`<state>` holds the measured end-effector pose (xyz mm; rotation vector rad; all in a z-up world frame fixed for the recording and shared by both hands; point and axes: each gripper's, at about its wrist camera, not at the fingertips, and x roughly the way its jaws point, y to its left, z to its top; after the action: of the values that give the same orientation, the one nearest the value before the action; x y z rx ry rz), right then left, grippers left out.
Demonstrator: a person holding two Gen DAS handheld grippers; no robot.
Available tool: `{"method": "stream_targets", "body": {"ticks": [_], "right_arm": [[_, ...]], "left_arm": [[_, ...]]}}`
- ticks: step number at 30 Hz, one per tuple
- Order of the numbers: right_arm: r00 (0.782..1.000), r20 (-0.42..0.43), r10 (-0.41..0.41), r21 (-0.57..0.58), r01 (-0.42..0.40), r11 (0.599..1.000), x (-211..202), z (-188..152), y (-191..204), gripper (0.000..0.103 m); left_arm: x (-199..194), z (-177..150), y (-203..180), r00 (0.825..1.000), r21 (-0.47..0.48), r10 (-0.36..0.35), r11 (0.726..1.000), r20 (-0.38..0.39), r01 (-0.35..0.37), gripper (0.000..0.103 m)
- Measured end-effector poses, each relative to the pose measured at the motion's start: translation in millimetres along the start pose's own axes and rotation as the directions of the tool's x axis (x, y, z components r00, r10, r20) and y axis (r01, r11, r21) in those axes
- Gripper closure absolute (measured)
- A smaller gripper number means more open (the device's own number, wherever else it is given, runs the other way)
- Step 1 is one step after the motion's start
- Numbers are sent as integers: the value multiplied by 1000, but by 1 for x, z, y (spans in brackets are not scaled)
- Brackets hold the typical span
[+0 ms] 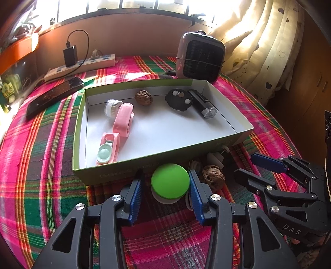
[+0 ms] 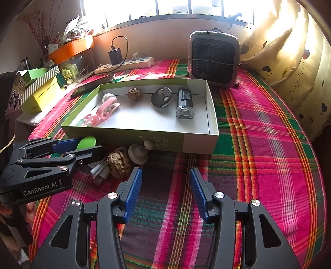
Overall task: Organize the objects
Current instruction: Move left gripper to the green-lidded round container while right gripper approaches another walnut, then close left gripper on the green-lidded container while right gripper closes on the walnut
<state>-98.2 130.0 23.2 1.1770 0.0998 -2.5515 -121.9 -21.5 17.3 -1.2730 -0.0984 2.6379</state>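
Blue-padded left gripper [image 1: 166,182] straddles (tilted down) green-lidded jar [image 1: 170,181].

Strong daylight pours in from the barred window [image 2: 165,8] at the back and burns out to pure white there, leaving the pale heart-printed curtain [image 2: 289,51] glowing and a bright patch on the pink-and-green plaid tablecloth [image 1: 115,77] beyond the shallow green-edged cardboard box [image 1: 128,171]. The near foreground is dimmer — the box's front wall throws a soft shadow over the cloth below it. Both views are sharp at the centre, while the fisheye lens bows straight lines and darkens the corners to black.
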Motion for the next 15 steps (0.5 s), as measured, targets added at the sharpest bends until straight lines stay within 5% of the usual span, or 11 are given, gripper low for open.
{"method": "stream_targets", "body": {"ticks": [15], "right_arm": [[999, 27, 17, 32, -18, 999, -5, 3, 19, 54]], "left_arm": [[-11, -6, 22, 999, -37, 49, 998, 18, -48, 72]]}}
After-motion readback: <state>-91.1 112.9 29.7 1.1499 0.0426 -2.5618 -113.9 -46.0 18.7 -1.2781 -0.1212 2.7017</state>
